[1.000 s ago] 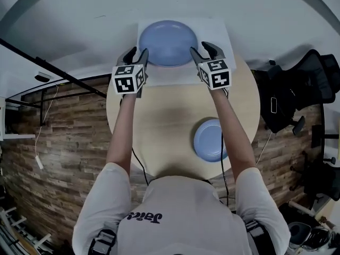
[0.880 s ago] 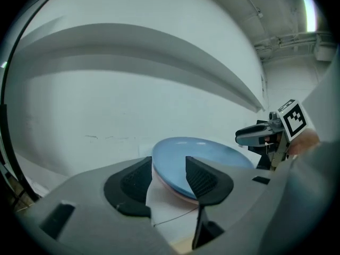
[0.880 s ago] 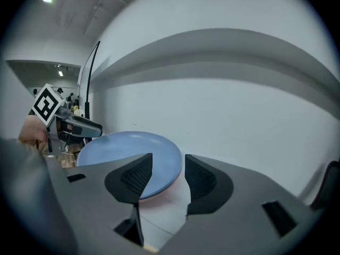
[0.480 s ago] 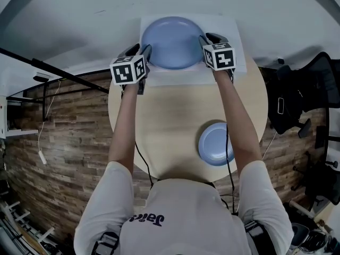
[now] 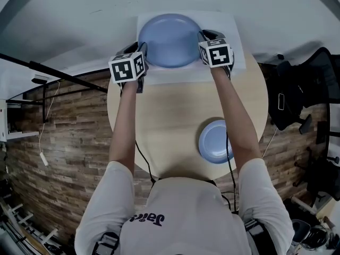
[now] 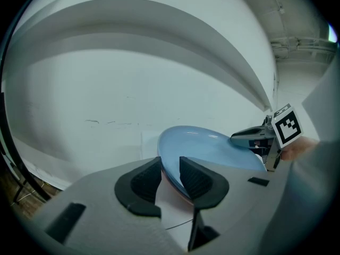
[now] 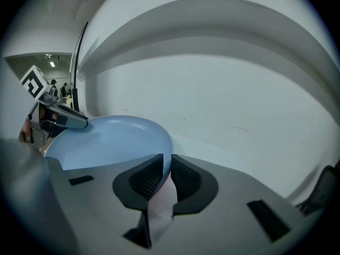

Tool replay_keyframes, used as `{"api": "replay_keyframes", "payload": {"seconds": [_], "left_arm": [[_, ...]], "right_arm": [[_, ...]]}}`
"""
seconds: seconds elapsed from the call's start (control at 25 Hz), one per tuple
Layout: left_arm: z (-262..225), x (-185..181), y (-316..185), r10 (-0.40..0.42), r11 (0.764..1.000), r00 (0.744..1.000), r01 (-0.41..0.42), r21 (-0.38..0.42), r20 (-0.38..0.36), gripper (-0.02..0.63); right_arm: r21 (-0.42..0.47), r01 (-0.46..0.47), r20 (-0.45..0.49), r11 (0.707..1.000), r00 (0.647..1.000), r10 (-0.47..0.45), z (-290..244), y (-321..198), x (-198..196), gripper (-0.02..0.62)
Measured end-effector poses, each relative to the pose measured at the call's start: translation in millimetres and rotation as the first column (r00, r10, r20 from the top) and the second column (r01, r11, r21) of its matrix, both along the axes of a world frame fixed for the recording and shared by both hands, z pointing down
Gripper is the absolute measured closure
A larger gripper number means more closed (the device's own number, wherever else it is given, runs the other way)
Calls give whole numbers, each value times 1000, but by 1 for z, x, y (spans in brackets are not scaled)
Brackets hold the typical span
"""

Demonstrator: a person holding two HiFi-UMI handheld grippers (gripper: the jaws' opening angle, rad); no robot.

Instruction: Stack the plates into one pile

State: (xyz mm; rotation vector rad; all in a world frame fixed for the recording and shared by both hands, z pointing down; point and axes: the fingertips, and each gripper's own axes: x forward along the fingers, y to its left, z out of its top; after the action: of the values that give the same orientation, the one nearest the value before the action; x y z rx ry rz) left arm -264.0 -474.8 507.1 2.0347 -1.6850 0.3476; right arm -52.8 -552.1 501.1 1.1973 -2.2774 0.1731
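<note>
A large blue plate [image 5: 171, 39] lies on a white mat [image 5: 229, 33] at the far side of the round table [image 5: 175, 102]. A small blue plate [image 5: 215, 141] sits near the front right edge. My left gripper [image 5: 140, 52] is at the large plate's left rim. In the left gripper view the rim [image 6: 207, 147] runs between the closing jaws of the left gripper [image 6: 170, 171], with a gap still beside one pad. My right gripper [image 5: 205, 37] is at the right rim. Its jaws [image 7: 166, 174] are closing, and the pads sit tight on the plate's edge [image 7: 111, 139].
Black office chairs [image 5: 297, 97] stand right of the table. A black bar [image 5: 53, 70] runs along the left over the wood floor. A pale wall rises just behind the mat.
Both grippers moved forward and down to the large plate's two sides. Their jaws have narrowed around its rim. The small plate has not moved.
</note>
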Motion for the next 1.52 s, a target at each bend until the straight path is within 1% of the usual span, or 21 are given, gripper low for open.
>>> {"api": "replay_keyframes", "payload": {"seconds": [0.12,0.24,0.64,0.92,1.08,1.2,1.32,1.4,1.52], "left_arm": [[-1,1,1,7,1000,1000,-7,-14,-10,495],[-2,0,5,3,1000,1000,-3,-16,-19,502],[-33,-5,10,-17,999,999,18,35,-36,515],[-68,2,24,-4,997,999,7,77,-39,525],[-84,16,43,24,996,999,-20,92,-38,526],[-92,38,60,62,993,997,-57,100,-49,526],[-92,62,80,99,991,993,-93,94,-65,528],[-94,81,95,129,988,988,-121,93,-83,528],[-94,108,115,175,981,980,-166,100,-91,532]], "right_arm": [[-11,1,33,1000,999,-1,-1,2,2,540],[-11,-3,46,1000,999,4,-4,5,2,541],[38,-4,84,999,996,1,-42,9,0,545],[75,-25,111,997,994,16,-77,30,10,545],[87,-49,145,995,989,36,-95,55,27,546],[88,-80,156,993,986,65,-100,78,50,546],[77,-131,178,988,977,116,-99,107,78,546],[65,-174,208,983,966,157,-98,128,99,549],[56,-235,240,970,947,215,-96,162,129,549]]}}
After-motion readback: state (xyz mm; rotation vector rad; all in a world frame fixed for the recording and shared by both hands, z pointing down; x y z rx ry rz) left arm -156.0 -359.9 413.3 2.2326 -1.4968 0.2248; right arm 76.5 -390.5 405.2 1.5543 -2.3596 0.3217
